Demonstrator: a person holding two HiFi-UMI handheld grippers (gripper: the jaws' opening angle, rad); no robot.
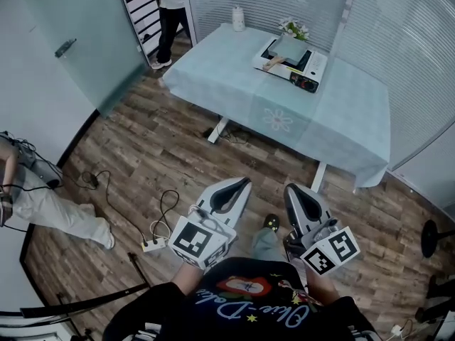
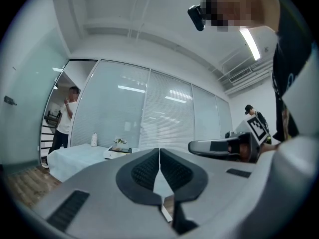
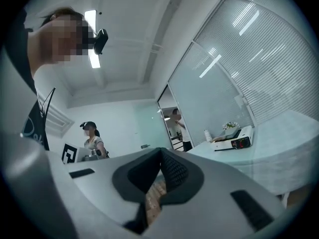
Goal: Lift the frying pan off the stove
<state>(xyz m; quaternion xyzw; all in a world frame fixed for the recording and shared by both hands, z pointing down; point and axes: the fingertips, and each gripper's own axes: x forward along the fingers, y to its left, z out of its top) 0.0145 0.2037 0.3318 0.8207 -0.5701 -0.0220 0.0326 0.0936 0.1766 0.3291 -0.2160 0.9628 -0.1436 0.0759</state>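
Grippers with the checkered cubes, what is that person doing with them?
A person stands on the wooden floor holding the left gripper and the right gripper. Both are shut and empty, and they point toward the table with the pale blue cloth. The frying pan sits on the portable stove near the table's far side, not yet touched. The person is well short of the table, so the lifting has not begun.

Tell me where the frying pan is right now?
In the head view, near the top middle, the frying pan sits on the stove on the blue table, next to the small flowers.
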